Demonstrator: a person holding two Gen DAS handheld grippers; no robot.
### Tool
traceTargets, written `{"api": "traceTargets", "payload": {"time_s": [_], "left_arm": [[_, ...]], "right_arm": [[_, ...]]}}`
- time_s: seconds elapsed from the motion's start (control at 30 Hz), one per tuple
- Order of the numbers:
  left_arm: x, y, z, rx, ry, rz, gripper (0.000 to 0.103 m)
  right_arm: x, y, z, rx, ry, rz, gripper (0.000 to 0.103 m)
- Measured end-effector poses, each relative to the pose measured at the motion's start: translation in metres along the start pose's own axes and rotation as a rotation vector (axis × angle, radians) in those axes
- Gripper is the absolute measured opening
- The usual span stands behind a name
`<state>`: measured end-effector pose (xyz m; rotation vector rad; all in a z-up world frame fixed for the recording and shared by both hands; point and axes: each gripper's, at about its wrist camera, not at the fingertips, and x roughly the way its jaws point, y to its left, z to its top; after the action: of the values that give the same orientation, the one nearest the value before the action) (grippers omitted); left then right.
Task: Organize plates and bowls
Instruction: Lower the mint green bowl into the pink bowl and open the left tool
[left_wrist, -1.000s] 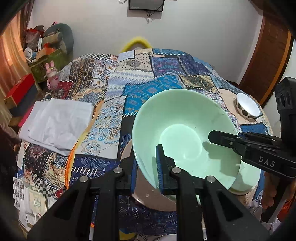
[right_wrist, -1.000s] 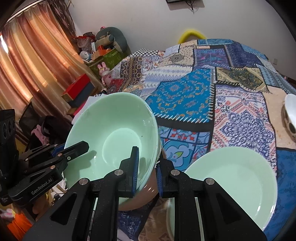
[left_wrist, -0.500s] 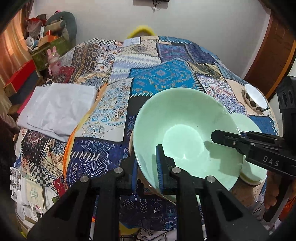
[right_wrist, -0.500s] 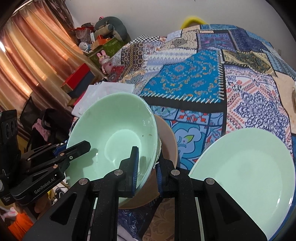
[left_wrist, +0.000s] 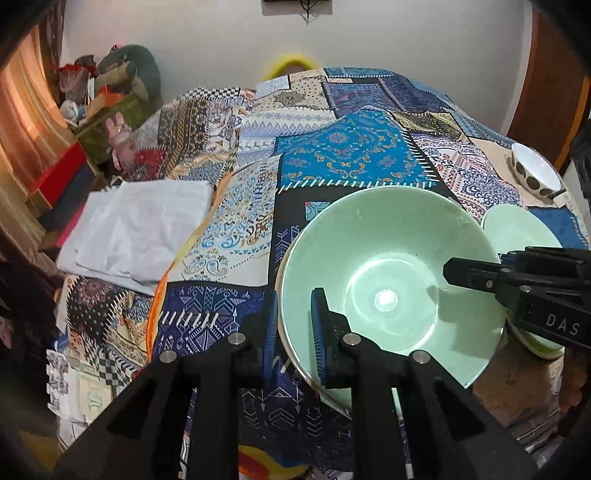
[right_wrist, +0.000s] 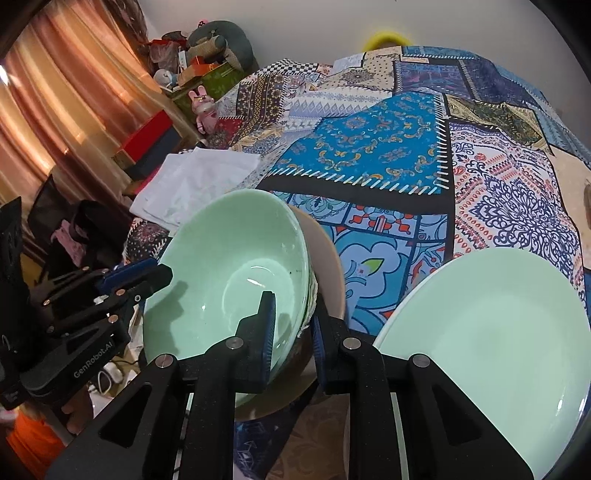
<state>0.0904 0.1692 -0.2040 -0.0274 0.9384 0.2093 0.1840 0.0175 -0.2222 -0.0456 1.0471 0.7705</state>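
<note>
A large mint-green bowl (left_wrist: 391, 280) (right_wrist: 236, 273) is held between both grippers over a beige plate (right_wrist: 327, 266) on the patchwork-covered table. My left gripper (left_wrist: 293, 328) is shut on the bowl's near-left rim. My right gripper (right_wrist: 291, 325) is shut on the bowl's opposite rim, one finger inside and one outside. A mint-green plate (right_wrist: 491, 339) (left_wrist: 517, 229) lies on the table to the bowl's right. A small white bowl with dark dots (left_wrist: 535, 173) sits at the far right edge.
A folded white cloth (left_wrist: 136, 229) (right_wrist: 192, 184) lies at the table's left edge. Boxes, toys and a curtain (right_wrist: 74, 96) stand beyond the table on the left. A wooden door (left_wrist: 546, 74) is at the back right.
Both grippers have lowered the green bowl toward the beige plate. The cameras now look down more steeply, and the bowl sits flatter.
</note>
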Motion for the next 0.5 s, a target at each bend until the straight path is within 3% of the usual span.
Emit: {"api": "traceTargets", "payload": {"time_s": [0.13,0.4,0.47,0.5], "left_arm": [[0.005,-0.005,0.0,-0.003,0.023,-0.043,0.018],[0.004,-0.008,-0.001,-0.006,0.033,-0.05,0.018],[0.001,-0.005,0.001,-0.018,0.033,-0.058,0.018],[-0.001,-0.004,0.002,-0.027,0.033,-0.064,0.018]], "right_arm": [[0.0,0.004,0.0,-0.054,-0.006,-0.047,0.022],[-0.004,0.004,0.005,-0.069,0.025,-0.041,0.027],[-0.011,0.003,0.004,-0.063,0.004,-0.028,0.032],[-0.015,0.003,0.004,-0.063,-0.019,-0.036,0.042]]}}
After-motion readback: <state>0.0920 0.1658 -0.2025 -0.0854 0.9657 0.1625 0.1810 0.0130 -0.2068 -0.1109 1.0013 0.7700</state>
